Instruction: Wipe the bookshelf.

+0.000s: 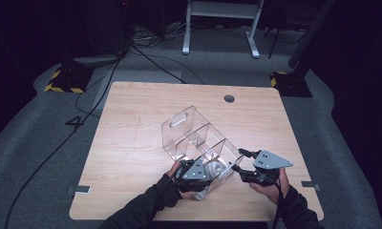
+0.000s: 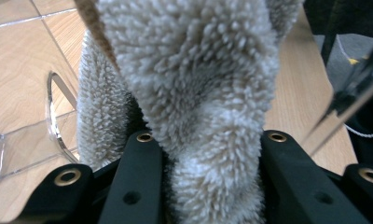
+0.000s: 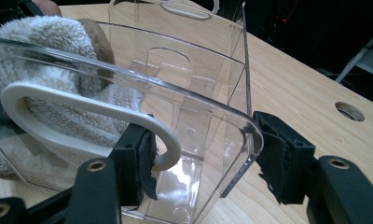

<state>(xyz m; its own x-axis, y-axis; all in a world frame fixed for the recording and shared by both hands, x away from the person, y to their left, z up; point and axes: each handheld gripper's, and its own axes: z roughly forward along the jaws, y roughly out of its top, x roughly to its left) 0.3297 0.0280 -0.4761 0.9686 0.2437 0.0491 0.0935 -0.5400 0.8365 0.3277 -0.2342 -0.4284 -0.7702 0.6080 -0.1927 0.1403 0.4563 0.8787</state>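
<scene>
A clear plastic organizer (image 1: 189, 133) with several compartments lies on the wooden table (image 1: 132, 157). My left gripper (image 1: 206, 172) is shut on a fluffy grey-white cloth (image 1: 216, 168) at the organizer's nearest compartment. In the left gripper view the cloth (image 2: 194, 70) bulges up between the black jaws of the left gripper (image 2: 210, 140), beside a clear wall (image 2: 21, 144). My right gripper (image 1: 238, 160) is at the organizer's near right corner. In the right gripper view the right gripper (image 3: 208, 149) clamps the end wall (image 3: 194, 93), which has a white-rimmed handle slot (image 3: 82, 107). The cloth (image 3: 40, 37) shows behind it.
A round cable hole (image 1: 229, 98) sits near the table's far edge. On the grey floor beyond lie black cables (image 1: 108, 71), a white frame's legs (image 1: 185, 47) and stand bases with yellow-black tape (image 1: 65, 81). The table's left half is bare wood.
</scene>
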